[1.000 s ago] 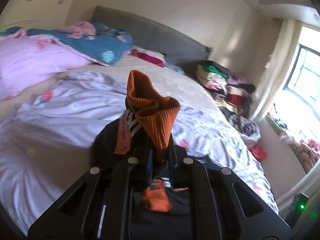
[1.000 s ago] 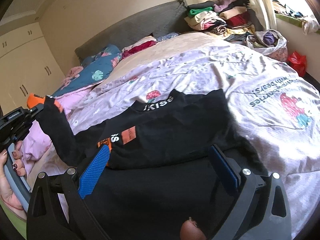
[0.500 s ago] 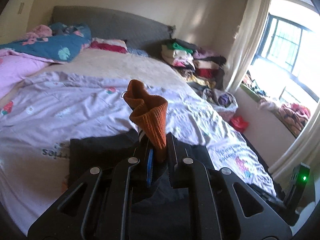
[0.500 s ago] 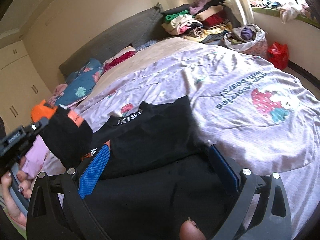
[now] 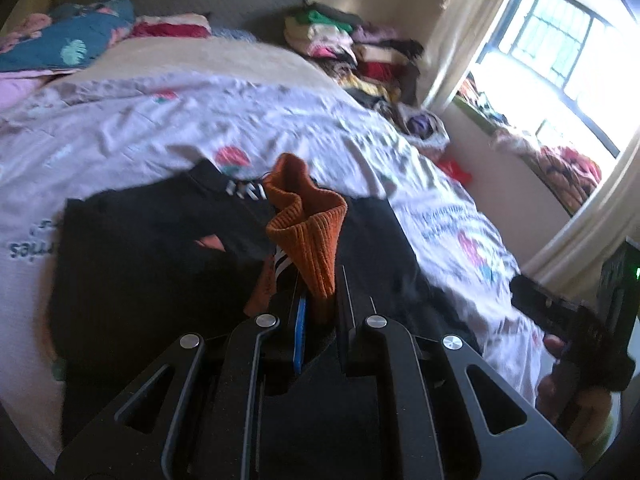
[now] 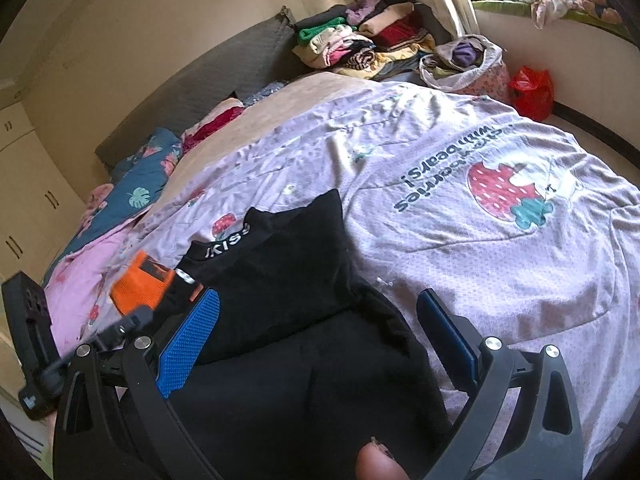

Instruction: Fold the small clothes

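we judge the one black top [image 6: 280, 280] spread on the lilac bedspread [image 6: 480, 248] to be light, limp and quick to sag, so its thick ribbed orange cuff [image 5: 308, 224] is the firm place to take hold. our left gripper [image 5: 320, 300] is clenched on that single cuff above the top's body, while our right gripper [image 6: 320, 340] stands released over the near hem, clasping nothing. we count one garment, one cuff showing and two grippers.

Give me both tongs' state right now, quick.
Left tongs: shut on the orange ribbed-knit cuff of the black sweatshirt.
Right tongs: open, holding nothing, over the sweatshirt.
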{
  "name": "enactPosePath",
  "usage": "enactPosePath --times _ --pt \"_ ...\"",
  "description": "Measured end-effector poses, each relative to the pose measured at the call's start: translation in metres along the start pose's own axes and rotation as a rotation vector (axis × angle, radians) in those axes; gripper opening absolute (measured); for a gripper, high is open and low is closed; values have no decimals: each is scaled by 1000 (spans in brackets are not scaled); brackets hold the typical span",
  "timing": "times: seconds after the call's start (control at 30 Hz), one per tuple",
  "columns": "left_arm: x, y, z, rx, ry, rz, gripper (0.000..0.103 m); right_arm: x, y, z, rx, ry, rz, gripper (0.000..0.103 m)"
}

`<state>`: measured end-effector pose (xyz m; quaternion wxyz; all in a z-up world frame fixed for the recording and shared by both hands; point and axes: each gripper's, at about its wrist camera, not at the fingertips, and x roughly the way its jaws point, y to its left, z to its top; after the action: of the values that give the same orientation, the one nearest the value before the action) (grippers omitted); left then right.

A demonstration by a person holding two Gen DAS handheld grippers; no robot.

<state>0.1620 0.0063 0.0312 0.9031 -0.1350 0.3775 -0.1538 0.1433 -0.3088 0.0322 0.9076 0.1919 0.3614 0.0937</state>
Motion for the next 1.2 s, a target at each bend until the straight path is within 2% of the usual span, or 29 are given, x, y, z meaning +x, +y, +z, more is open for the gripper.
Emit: enactPosePath --times 0.2,0.23,0.37,0.5,0.6,0.73,0.77,0.83,0.9,0.93,0.97,1.07,1.2 --pt "23 -8 -17 22 92 -79 6 9 -6 -2 33 26 -9 98" --pt "24 -9 -19 22 103 -93 9 10 -6 -3 35 28 -11 98" --pt "26 -13 -30 25 158 -153 38 19 -5 -6 29 56 -17 98" --pt "13 -6 -29 33 168 -166 50 37 6 -15 -15 118 4 98" --pt "-3 18 -19 5 124 -100 55 55 20 -24 -39 182 41 79" --pt "-28 75 -1 -85 8 84 60 84 47 -39 -73 259 78 67" --pt "-32 87 1 -107 -10 114 60 90 52 -42 -78 269 81 65" --pt "-40 116 5 -162 -36 169 61 103 62 -49 -88 287 54 53" --pt "-45 137 5 -204 -45 213 61 105 68 -52 -97 269 39 27" --pt "-47 147 4 -225 -50 231 61 104 71 -52 -104 256 47 21" --pt "-49 159 4 -255 -52 247 61 100 74 -51 -119 233 62 10" --pt "-51 181 4 -317 -54 268 61 82 87 -39 -196 153 111 8" --pt "-50 192 4 -353 -49 262 61 57 112 -6 -324 42 178 8"
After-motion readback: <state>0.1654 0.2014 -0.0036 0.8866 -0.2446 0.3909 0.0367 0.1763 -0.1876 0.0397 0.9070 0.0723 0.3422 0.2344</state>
